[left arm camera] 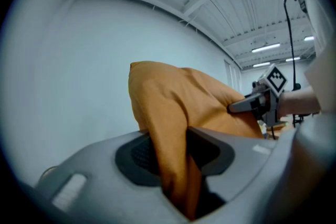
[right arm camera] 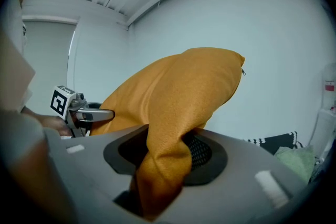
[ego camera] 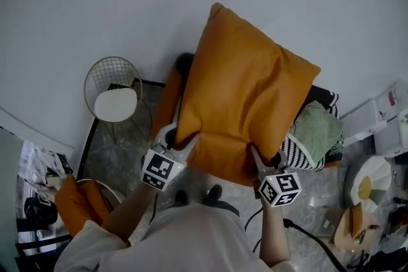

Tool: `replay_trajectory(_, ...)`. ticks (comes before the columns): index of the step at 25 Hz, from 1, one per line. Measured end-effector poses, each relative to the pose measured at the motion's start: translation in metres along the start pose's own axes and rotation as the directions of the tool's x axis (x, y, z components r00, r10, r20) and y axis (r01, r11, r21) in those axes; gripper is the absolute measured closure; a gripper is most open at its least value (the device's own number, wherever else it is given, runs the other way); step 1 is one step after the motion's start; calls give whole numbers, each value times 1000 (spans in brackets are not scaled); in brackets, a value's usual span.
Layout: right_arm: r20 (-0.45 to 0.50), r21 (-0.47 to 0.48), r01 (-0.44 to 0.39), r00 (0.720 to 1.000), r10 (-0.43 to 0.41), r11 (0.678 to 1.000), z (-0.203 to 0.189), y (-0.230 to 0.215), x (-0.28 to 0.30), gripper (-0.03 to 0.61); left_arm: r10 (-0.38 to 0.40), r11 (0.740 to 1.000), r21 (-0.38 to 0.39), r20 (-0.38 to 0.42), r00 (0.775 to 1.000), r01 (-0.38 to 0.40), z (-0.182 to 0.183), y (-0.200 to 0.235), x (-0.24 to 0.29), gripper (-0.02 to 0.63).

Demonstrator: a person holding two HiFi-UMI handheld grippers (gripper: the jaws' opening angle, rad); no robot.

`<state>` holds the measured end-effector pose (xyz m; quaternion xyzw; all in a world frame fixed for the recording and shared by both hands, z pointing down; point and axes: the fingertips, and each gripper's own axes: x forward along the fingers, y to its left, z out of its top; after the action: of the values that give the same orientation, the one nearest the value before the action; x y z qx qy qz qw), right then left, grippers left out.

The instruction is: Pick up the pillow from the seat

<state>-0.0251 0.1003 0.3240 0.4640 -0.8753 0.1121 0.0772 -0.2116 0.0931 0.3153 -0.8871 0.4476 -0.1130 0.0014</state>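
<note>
The orange fabric pillow (ego camera: pixel 245 92) covers most of the orange-armed seat (ego camera: pixel 167 95) in the head view, hiding its sitting surface. The jaw tips of the left gripper (ego camera: pixel 183 140) and right gripper (ego camera: pixel 258 159) are buried in the pillow's lower edge. In both gripper views bunched fabric partly masks the pads (left arm camera: pixel 137 153). Clutter (ego camera: pixel 39 191) at the head view's lower left corner is cut off and too small to identify.
</note>
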Motion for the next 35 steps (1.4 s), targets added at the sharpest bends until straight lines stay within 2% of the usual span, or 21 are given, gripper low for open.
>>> replay_trajectory(8, 31, -27, 59, 998, -58, 998, 1, 31, -19, 396, -59, 998, 16, 47, 997, 58, 2, 0, -26, 462)
replay_trajectory(13, 51, -44, 76, 996, -74, 996, 4, 45, -34, 394, -66, 998, 19, 72, 995, 65, 6, -7, -42, 462)
replay_trajectory(28, 60, -62, 24, 998, -21, 998, 8, 24, -81, 396, -3, 1000, 8, 75, 997, 3, 23, -59, -46, 460)
replay_trajectory(35, 57, -51, 9, 998, -6, 999, 5, 10, -89, 394, 0, 1000, 13, 63, 998, 0, 24, -72, -39, 459)
